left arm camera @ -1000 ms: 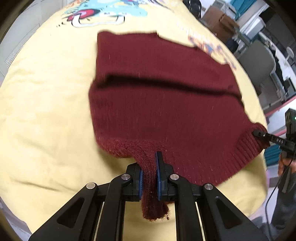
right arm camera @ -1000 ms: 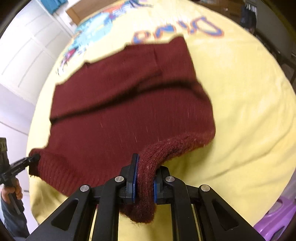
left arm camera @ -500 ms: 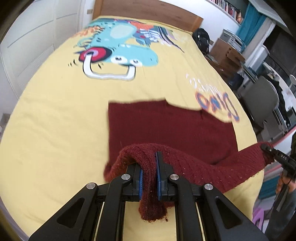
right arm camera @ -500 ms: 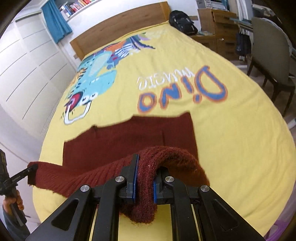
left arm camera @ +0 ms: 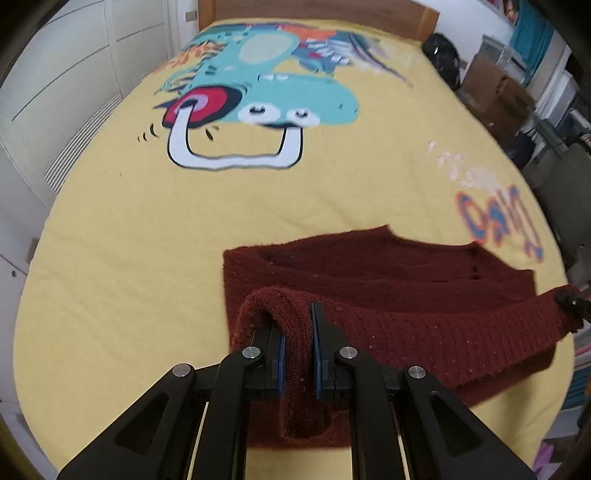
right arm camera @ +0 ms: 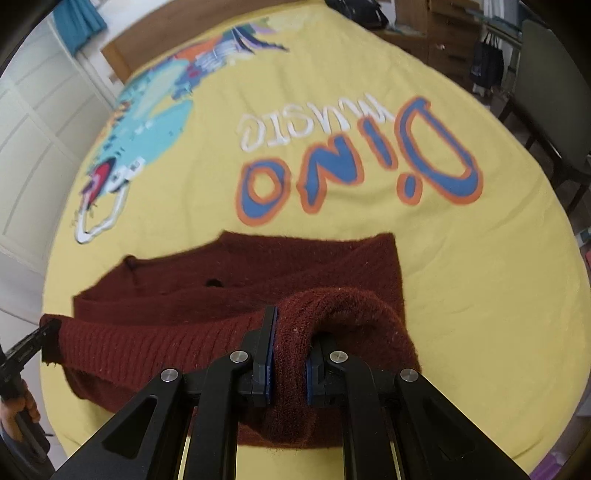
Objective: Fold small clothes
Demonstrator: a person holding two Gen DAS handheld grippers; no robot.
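Note:
A dark red knitted sweater lies on a yellow bedspread, its far part flat, its ribbed hem lifted and carried over it. My left gripper is shut on the hem's left corner, with knit bulging over its fingertips and hanging down between its arms. My right gripper is shut on the hem's right corner of the same sweater. The hem stretches taut between both. Each view shows the other gripper at the hem's far end: the right gripper, the left gripper.
The bedspread carries a cartoon dinosaur print and "Dino" lettering. A wooden headboard stands at the far end. White cupboards are left of the bed; a chair and boxes are right.
Both grippers have carried the held hem forward over the sweater toward its far edge, folding it roughly in half. Far less of the sweater shows flat; more bedspread and headboard have come into view.

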